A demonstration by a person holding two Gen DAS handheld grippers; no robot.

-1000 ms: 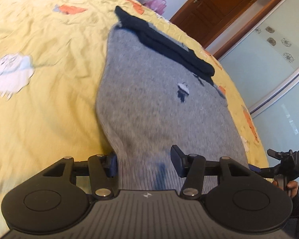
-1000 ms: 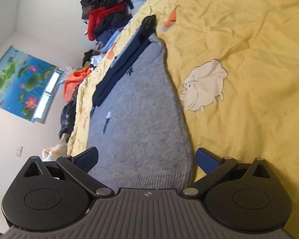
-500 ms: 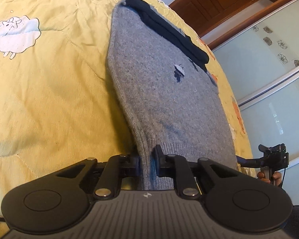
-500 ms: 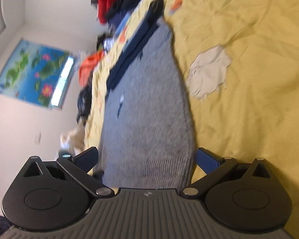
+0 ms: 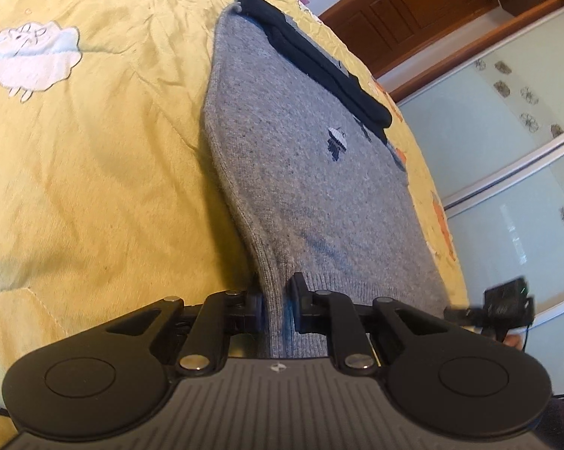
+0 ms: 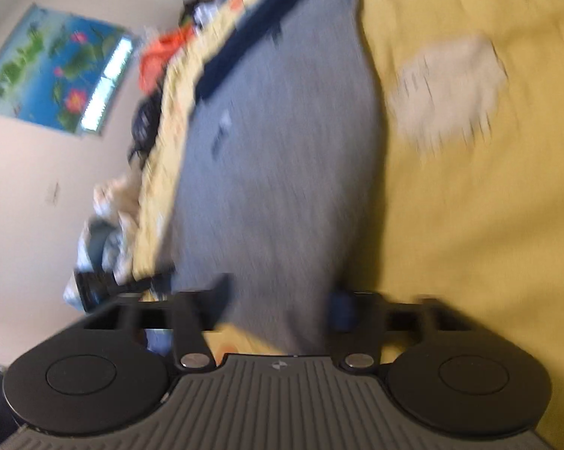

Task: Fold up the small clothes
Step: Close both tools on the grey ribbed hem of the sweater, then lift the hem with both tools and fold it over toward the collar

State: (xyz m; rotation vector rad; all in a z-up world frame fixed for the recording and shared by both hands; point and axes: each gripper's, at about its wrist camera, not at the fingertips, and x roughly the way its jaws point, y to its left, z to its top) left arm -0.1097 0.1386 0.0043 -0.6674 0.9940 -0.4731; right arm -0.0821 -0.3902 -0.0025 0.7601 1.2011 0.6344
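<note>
A grey knitted sweater (image 5: 312,172) lies flat on the yellow bedspread (image 5: 94,168), with a dark navy piece (image 5: 319,63) folded along its far edge. My left gripper (image 5: 276,305) is shut on the near left corner of the sweater's ribbed hem, which bunches between the pads. In the blurred right wrist view the sweater (image 6: 282,142) runs away from my right gripper (image 6: 282,300). Its jaws are closing with the hem's right corner between them, the gap still wide. The right gripper (image 5: 503,305) also shows at the bed's edge in the left wrist view.
The bedspread (image 6: 469,206) has white sheep patches (image 5: 30,60) and orange shapes. Beyond the bed's edge stand a wooden door (image 5: 413,3) and frosted sliding panels (image 5: 507,131). A heap of clothes (image 6: 161,52) and a lotus poster (image 6: 56,71) lie at the far left.
My left gripper closed onto the hem's left corner and has held it since. My right gripper's jaws, wide a moment ago, have come inward around the hem, and its view has swung and blurred.
</note>
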